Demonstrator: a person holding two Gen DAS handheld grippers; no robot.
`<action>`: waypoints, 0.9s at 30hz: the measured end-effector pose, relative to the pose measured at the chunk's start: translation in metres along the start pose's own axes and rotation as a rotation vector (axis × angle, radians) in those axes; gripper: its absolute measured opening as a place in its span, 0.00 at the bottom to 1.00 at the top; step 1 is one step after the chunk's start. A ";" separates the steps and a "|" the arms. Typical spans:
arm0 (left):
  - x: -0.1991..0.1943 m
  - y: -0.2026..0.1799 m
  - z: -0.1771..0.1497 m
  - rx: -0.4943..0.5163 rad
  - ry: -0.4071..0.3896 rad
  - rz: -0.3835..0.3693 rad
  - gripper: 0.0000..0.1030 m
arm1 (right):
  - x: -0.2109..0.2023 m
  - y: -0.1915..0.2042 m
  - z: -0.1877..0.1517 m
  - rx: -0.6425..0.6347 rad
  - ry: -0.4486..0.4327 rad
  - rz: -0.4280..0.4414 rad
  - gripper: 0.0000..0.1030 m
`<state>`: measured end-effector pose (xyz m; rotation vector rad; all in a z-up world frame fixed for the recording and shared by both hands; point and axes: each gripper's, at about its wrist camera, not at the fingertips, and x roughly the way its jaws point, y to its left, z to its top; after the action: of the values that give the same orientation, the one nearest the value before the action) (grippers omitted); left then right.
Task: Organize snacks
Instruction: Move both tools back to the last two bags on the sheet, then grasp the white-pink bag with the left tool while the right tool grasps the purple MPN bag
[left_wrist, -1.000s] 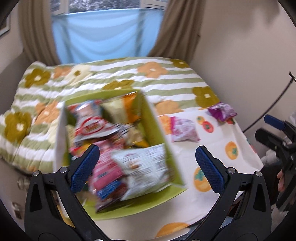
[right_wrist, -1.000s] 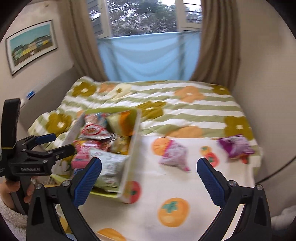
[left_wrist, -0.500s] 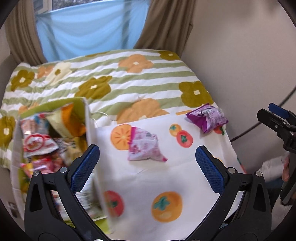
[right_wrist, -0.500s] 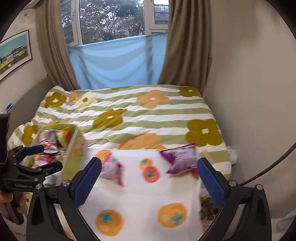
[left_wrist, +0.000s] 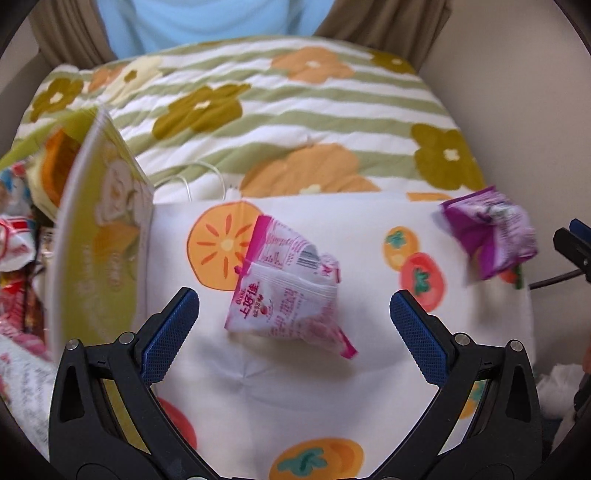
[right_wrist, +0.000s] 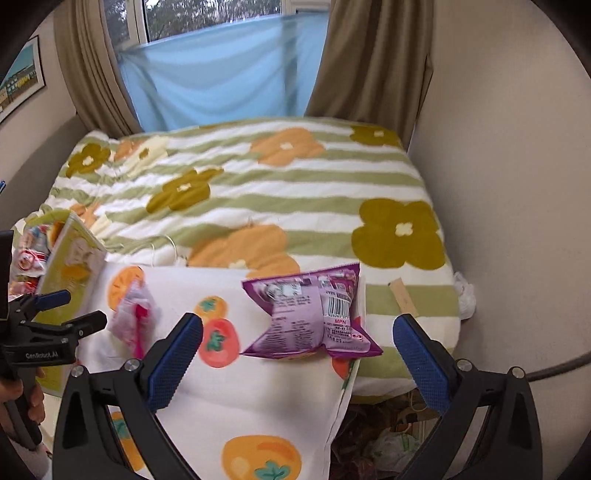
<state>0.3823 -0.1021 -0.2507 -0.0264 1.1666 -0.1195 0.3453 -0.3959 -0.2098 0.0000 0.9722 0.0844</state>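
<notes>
Presently, stock as follows. Green box (left_wrist: 99, 236), left edge of the fruit-print cloth (left_wrist: 295, 398): already holds many snack packets, apparently most of the lot, though blur hides the count. Pink packet (left_wrist: 284, 291): loose on the cloth, just ahead of the left gripper (left_wrist: 293, 317), jaws spread wide, empty. Purple packet (right_wrist: 314, 314): loose at the cloth's far right corner, ahead of the right gripper (right_wrist: 297, 347), likewise agape and empty. Outstanding: two packets to box.
</notes>
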 end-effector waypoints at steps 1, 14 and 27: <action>0.008 0.002 -0.001 0.002 0.013 0.009 0.99 | 0.008 -0.002 0.001 0.003 0.012 0.008 1.00; 0.063 0.002 -0.004 0.008 0.120 0.072 0.71 | 0.073 -0.020 0.003 -0.046 0.111 0.033 1.00; 0.062 -0.001 -0.001 0.004 0.118 0.087 0.56 | 0.091 -0.027 0.007 -0.029 0.141 0.069 1.00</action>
<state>0.4049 -0.1100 -0.3078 0.0355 1.2832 -0.0472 0.4034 -0.4161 -0.2819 0.0005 1.1119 0.1635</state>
